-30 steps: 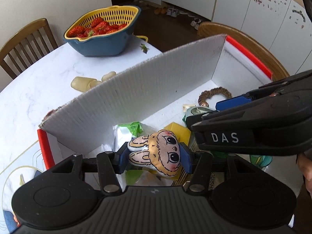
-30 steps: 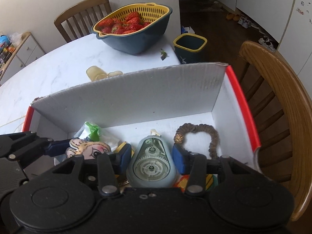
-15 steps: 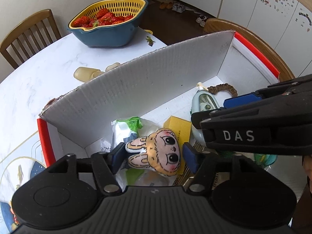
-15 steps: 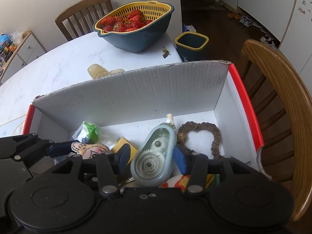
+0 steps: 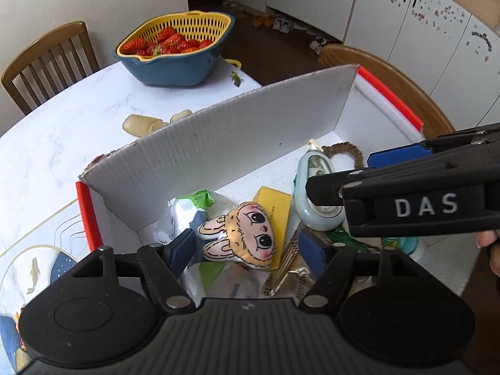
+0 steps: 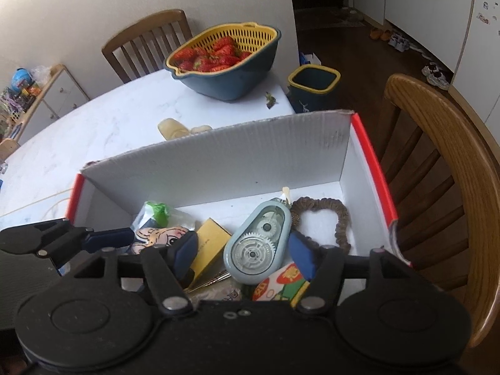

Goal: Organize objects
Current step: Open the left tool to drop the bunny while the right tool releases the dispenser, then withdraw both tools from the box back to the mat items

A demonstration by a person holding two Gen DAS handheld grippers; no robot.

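A white cardboard box with red edges (image 5: 218, 143) (image 6: 218, 162) stands on the table. In it lie a rabbit-face plush (image 5: 243, 234) (image 6: 162, 234), a pale green correction tape dispenser (image 6: 256, 247) (image 5: 315, 193), a yellow box (image 5: 276, 209) (image 6: 209, 243), a brown scrunchie (image 6: 331, 215) (image 5: 347, 153) and a green-white packet (image 5: 190, 206). My left gripper (image 5: 247, 250) is open above the plush. My right gripper (image 6: 243, 250) is open above the tape dispenser, both resting loose in the box.
A blue and yellow colander of strawberries (image 5: 175, 50) (image 6: 225, 59) stands at the table's far side. Pale yellow pieces (image 5: 143, 123) (image 6: 175, 128) lie behind the box. Wooden chairs (image 6: 437, 162) (image 5: 47, 62) stand around. A blue bin (image 6: 312, 90) is on the floor.
Both grippers opened and let go: the plush and the tape dispenser dropped into the box. Both grippers rose and pulled back a little.
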